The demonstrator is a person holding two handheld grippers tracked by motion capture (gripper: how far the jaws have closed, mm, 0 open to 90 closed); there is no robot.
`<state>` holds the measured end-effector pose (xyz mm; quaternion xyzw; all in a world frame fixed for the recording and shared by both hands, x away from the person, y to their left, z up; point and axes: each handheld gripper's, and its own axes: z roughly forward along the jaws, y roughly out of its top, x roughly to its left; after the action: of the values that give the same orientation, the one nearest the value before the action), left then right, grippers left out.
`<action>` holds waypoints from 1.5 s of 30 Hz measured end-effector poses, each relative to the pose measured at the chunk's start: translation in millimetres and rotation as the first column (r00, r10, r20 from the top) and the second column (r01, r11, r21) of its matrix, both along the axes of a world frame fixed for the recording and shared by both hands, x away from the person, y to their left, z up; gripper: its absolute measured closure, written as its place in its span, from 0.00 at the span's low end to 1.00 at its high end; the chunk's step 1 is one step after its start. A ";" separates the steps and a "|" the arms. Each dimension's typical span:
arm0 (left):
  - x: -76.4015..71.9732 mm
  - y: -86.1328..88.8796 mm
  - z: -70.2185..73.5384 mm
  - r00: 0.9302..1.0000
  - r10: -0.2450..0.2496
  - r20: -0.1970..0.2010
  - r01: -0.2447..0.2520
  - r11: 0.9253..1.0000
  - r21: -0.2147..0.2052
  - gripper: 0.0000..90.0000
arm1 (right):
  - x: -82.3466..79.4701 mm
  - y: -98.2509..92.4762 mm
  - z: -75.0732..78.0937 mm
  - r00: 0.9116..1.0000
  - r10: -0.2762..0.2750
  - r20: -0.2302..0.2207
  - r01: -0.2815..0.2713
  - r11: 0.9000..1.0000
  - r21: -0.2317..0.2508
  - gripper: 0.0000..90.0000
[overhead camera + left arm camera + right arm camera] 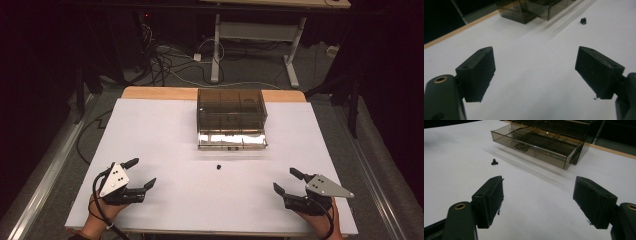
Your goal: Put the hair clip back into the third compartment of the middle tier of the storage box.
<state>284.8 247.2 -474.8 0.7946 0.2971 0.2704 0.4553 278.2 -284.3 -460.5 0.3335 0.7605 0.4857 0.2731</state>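
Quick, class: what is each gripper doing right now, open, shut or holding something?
Left gripper: open, holding nothing.
Right gripper: open, holding nothing.

My left gripper [141, 173]: matte black body, grey three-cornered plate on top with small dark holes, black cable trailing back over the hand. My right gripper [288, 181]: same build, plate and cable. Jaws are blocky black wedges with flat pads; a brass-ringed screw hole sits behind each jaw.

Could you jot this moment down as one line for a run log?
left claw: open, empty | right claw: open, empty | small black part: loose on table, untouched | drawer: pulled open
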 end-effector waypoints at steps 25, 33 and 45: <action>0.4 -5.2 -5.8 1.000 0.025 -0.017 -0.023 0.997 0.068 0.20 | 60.6 86.2 -12.5 0.977 0.126 -0.171 -0.152 0.977 -0.150 0.44; -0.7 -5.6 -6.3 1.000 0.017 -0.020 -0.016 0.997 0.070 0.20 | 82.0 147.1 -20.8 0.953 0.197 -0.232 -0.248 0.945 -0.214 0.51; -0.1 -5.3 -6.4 1.000 0.017 -0.025 -0.015 0.998 0.064 0.21 | 107.1 169.5 -24.0 0.939 0.160 -0.305 -0.234 0.945 -0.227 0.66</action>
<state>284.7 242.0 -481.2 0.8097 0.3005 0.2731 0.4237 385.3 -114.8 -484.5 0.2821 0.8783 0.3544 0.1528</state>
